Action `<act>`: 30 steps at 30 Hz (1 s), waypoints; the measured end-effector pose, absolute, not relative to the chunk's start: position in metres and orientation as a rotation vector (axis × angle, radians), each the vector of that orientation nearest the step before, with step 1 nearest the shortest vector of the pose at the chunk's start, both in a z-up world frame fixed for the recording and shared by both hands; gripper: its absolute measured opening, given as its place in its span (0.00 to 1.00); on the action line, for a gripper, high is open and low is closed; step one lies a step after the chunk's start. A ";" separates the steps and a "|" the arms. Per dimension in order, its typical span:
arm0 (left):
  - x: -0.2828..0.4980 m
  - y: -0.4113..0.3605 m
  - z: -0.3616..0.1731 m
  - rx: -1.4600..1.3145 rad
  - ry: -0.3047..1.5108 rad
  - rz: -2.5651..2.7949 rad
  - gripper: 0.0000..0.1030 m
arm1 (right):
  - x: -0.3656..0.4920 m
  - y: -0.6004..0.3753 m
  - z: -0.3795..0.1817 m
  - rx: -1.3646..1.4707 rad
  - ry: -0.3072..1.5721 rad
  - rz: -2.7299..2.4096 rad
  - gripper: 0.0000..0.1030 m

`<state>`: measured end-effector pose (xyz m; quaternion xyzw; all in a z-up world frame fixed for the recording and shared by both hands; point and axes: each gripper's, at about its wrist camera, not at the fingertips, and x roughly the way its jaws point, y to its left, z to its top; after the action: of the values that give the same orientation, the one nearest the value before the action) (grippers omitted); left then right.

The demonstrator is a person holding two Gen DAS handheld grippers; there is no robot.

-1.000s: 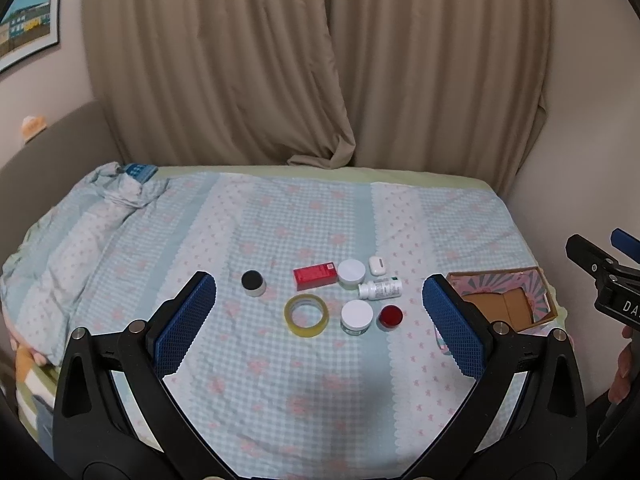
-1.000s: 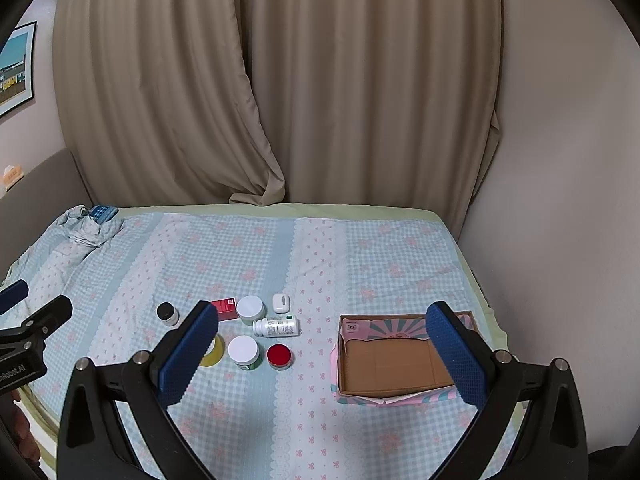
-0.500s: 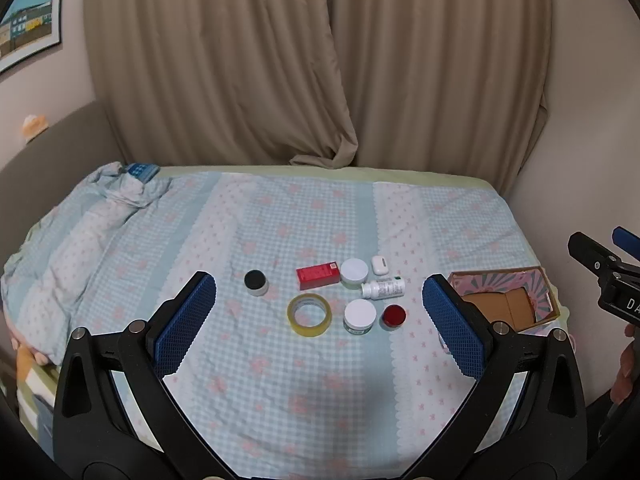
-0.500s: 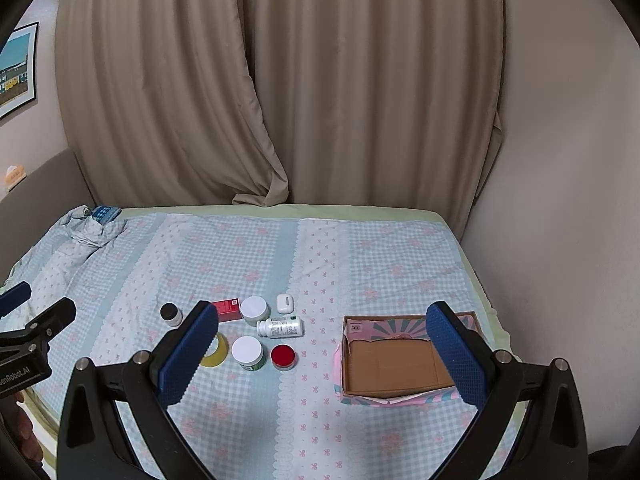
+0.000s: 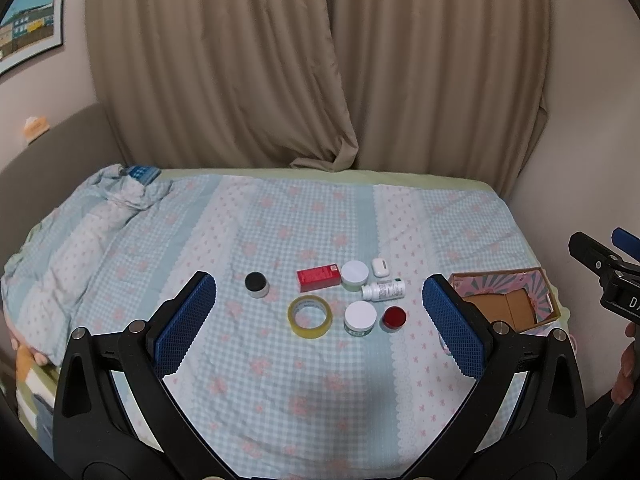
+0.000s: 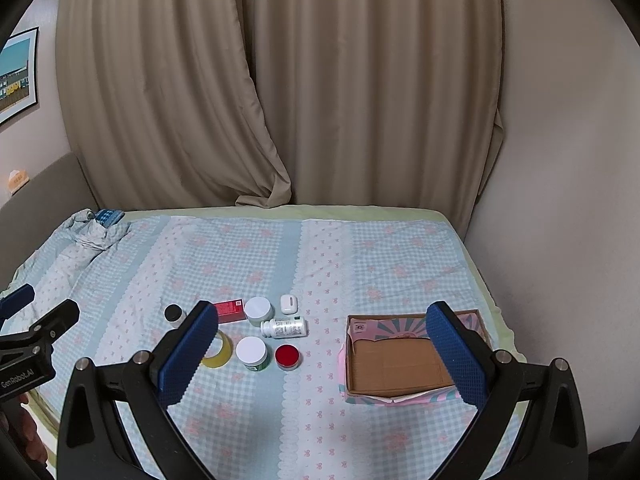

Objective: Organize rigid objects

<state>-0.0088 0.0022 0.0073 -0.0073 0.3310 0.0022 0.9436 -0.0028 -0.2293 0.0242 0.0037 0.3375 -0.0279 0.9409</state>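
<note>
The small things lie in a loose group in the middle of the bed, on the checked blue bedspread. There is a red carton, two jars with white lids, a white pill bottle lying on its side, a red-lidded pot, a black-capped jar, a small white case and a ring of yellow tape. The cardboard box stands open and empty near the right edge, well apart from them.

I think all of them are light and stiff. The jars are best gripped across the lid or body; the lying bottle may roll, so take it across its middle. The tape ring is easy to pinch through its wall. The soft bed gives little support when one presses down.

The bottle has a printed label, too small to read. On the gripper bodies I can read "GenRobot.AI".

The left gripper and the right gripper are both spread wide, holding nothing, above the near side of the bed.
</note>
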 end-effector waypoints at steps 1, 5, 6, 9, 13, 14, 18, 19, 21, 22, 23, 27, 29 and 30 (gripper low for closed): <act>-0.009 0.002 0.007 -0.017 0.674 0.007 1.00 | -0.003 -0.229 0.024 0.009 0.686 -0.057 1.00; -0.010 0.004 0.007 -0.022 0.670 0.012 1.00 | -0.006 -0.233 0.021 0.014 0.678 -0.055 1.00; -0.010 0.004 0.007 -0.024 0.669 0.013 1.00 | -0.006 -0.233 0.021 0.015 0.677 -0.054 1.00; -0.011 0.004 0.006 -0.026 0.668 0.014 1.00 | -0.007 -0.235 0.020 0.019 0.673 -0.053 1.00; -0.013 0.005 0.006 -0.025 0.665 0.014 1.00 | -0.007 -0.235 0.020 0.020 0.673 -0.053 1.00; -0.013 0.005 0.006 -0.023 0.664 0.014 1.00 | -0.006 -0.235 0.020 0.020 0.672 -0.053 1.00; -0.017 0.005 0.007 -0.029 0.657 0.004 1.00 | -0.007 -0.238 0.020 0.026 0.663 -0.046 1.00; -0.017 0.004 0.007 -0.029 0.657 0.003 1.00 | -0.008 -0.238 0.020 0.027 0.659 -0.045 1.00; -0.018 0.004 0.007 -0.027 0.651 0.003 1.00 | -0.007 -0.239 0.019 0.025 0.655 -0.044 1.00; -0.020 0.004 0.007 -0.024 0.648 0.002 1.00 | -0.007 -0.239 0.019 0.025 0.653 -0.043 1.00; -0.020 0.003 0.007 -0.021 0.645 0.001 1.00 | -0.007 -0.240 0.018 0.025 0.651 -0.041 1.00; -0.026 -0.003 0.009 0.000 0.630 0.009 1.00 | -0.009 -0.242 0.018 0.029 0.636 -0.037 1.00; -0.027 -0.005 0.010 0.001 0.623 0.011 1.00 | -0.011 -0.243 0.017 0.028 0.632 -0.038 1.00; -0.029 -0.006 0.011 0.000 0.620 0.013 1.00 | -0.011 -0.244 0.017 0.027 0.629 -0.038 1.00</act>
<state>-0.0285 -0.0056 0.0106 -0.0002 0.3053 0.0065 0.9522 -0.0109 -0.2440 0.0173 0.0131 0.3094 -0.0187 0.9507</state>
